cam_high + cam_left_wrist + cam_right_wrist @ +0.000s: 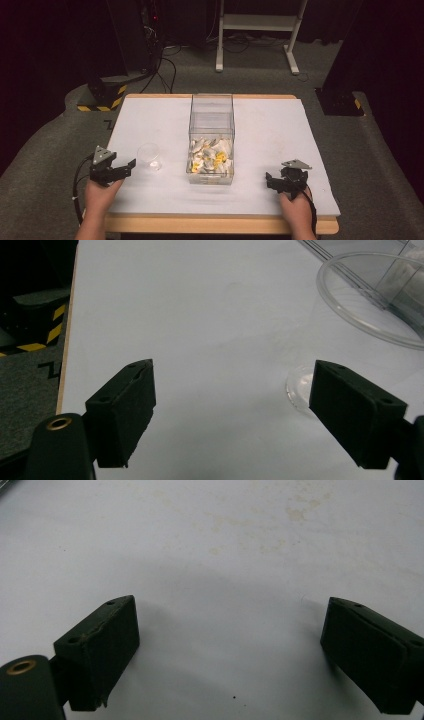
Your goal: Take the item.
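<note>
A clear plastic cup (149, 157) stands upright on the white table (280, 130), left of a clear plastic box (211, 140) holding several white and yellow pieces (210, 156). My left gripper (125, 168) is open just left of the cup, jaws pointing toward it. In the left gripper view the cup (360, 315) rises at the upper right, beyond the right jaw, and nothing sits between the left gripper's (232, 405) jaws. My right gripper (272, 181) is open low over the table at the front right, and the right gripper (230, 650) has only bare table between its jaws.
The box's far half looks empty. Faint yellowish stains (295, 512) mark the table ahead of the right gripper. The table's left edge (67, 340) runs beside grey carpet with a black-and-yellow striped base (102, 95). A white frame (257, 30) stands on the floor behind.
</note>
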`<state>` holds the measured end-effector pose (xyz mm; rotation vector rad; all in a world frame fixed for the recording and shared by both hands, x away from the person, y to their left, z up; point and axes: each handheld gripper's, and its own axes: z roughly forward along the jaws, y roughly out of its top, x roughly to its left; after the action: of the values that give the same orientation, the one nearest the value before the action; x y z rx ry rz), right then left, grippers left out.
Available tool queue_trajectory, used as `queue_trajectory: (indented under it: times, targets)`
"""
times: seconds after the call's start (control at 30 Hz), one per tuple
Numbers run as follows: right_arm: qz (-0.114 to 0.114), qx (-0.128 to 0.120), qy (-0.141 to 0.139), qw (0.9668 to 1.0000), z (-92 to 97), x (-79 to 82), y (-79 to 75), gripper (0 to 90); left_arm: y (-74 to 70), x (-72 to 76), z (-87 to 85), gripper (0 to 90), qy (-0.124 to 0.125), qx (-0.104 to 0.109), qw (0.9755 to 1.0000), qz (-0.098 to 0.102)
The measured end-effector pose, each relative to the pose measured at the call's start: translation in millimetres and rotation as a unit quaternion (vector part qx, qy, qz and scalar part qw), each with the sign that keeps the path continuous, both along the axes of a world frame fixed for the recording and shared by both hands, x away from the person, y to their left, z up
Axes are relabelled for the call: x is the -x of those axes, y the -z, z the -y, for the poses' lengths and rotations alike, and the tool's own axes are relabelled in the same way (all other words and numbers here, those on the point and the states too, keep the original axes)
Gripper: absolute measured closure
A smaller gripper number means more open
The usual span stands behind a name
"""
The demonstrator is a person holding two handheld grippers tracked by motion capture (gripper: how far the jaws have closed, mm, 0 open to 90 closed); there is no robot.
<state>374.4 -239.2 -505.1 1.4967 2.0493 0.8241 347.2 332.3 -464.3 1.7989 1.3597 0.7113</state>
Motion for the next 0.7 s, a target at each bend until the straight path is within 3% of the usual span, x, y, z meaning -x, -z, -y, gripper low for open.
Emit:
queue_trajectory:
  times: [0.7]
  targets:
    - [0.000, 0.000, 0.000, 1.0000, 0.0, 0.0, 0.0, 8.5, -15.8, 9.1, 5.5, 19.2, 0.013, 0.018, 0.9994, 0.028]
